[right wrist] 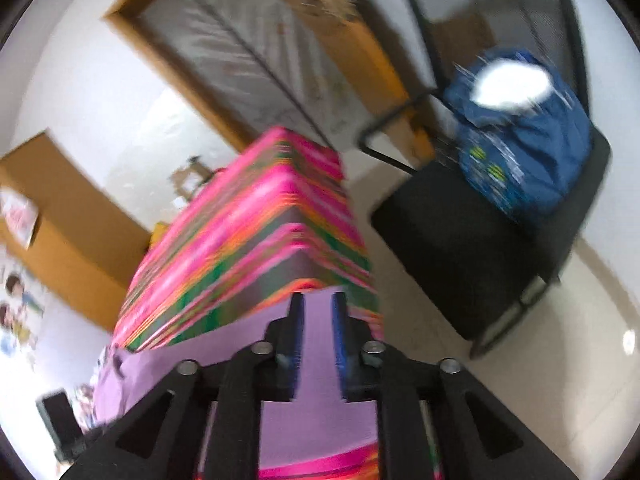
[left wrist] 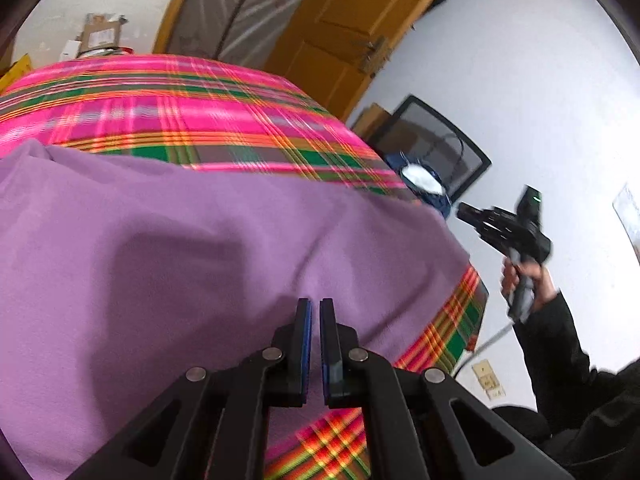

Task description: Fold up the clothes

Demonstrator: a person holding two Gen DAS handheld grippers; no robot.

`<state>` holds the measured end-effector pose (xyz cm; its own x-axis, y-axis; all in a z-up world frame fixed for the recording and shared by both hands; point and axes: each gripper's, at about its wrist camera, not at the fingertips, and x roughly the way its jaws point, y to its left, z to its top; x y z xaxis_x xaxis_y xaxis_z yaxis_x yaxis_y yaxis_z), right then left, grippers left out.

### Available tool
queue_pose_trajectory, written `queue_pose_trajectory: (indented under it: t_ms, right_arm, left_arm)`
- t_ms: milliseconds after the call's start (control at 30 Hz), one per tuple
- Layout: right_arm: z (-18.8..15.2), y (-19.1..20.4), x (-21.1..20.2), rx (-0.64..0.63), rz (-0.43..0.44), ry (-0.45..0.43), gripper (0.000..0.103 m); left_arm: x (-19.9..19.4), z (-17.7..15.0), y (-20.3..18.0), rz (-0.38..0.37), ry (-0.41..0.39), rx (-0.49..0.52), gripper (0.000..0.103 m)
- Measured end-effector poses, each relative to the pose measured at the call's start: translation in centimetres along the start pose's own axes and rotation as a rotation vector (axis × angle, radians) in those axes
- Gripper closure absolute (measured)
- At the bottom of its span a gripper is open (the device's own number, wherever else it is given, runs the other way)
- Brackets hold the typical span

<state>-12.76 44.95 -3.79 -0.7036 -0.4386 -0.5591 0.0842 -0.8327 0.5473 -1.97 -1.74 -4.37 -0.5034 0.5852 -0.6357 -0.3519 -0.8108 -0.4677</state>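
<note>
With the purple cloth [left wrist: 200, 260] spread on the plaid table [left wrist: 180, 92], the left gripper [left wrist: 315, 308] was pressed together, empty, the right gripper [right wrist: 318, 304] partly spread off the edge, so regrasping a corner squarely seemed wise.

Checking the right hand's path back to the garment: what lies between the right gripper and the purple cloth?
In the left wrist view, the right gripper is off the table's edge; only bare white wall shows between it and the purple cloth.
</note>
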Motion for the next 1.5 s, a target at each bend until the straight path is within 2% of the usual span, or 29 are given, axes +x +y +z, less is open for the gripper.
queue_pose_trajectory:
  t_ms: [100,233,333,433,600,667,833,967,1067,1167,1267,1367,1500]
  right_arm:
    - [-1.3,5.6,0.0,-0.129,0.093,0.016,0.071]
    - [-4.8,12.5,1.4,-0.314,0.198,0.114,0.071]
    - [-9.1,17.6,2.5,-0.547,0.219,0.197,0.071]
    - [-12.4,19.9,3.5,-0.695,0.24,0.269,0.072]
    - [-15.9,20.4,4.3,-0.842,0.198,0.359,0.072]
    - [-16.2,20.3,3.9,-0.878,0.188,0.358,0.073]
    - [-16.9,21.0,3.8,-0.933,0.152,0.362,0.073]
    - [-15.5,21.9,3.3,-0.862,0.181,0.3,0.072]
    - [-13.1,22.7,3.9,-0.775,0.183,0.257,0.071]
    - [-11.5,24.5,5.6,-0.77,0.203,0.264,0.069]
    - [-10.3,26.9,8.0,-0.819,0.229,0.28,0.061]
    - [-9.6,29.3,11.2,-0.864,0.273,0.327,0.061]
    - [-10.3,32.4,15.2,-0.934,0.314,0.399,0.061]
  left_arm:
    - [0.6,0.0,1.1,0.05,0.017,-0.031,0.1]
    - [0.2,-0.5,1.5,0.054,0.009,-0.048,0.1]
    - [-0.6,-0.8,1.0,0.045,0.002,-0.025,0.1]
    - [-1.0,-1.4,0.4,0.022,0.006,0.005,0.1]
    - [-0.5,-2.9,-1.2,-0.011,0.061,0.086,0.1]
    - [-0.4,-3.6,-1.7,-0.007,0.058,0.118,0.1]
    - [-0.6,-3.6,-1.6,-0.016,0.057,0.115,0.1]
    - [-1.3,-3.7,-1.7,-0.001,0.038,0.117,0.1]
    - [-2.1,-3.3,-0.4,0.034,0.011,0.077,0.1]
    - [-2.9,-3.1,1.0,0.072,-0.009,0.041,0.1]
    - [-3.7,-3.0,2.6,0.11,-0.032,-0.002,0.1]
    - [-4.5,-3.1,3.9,0.139,-0.05,-0.039,0.1]
    - [-5.4,-3.2,5.4,0.169,-0.07,-0.079,0.1]
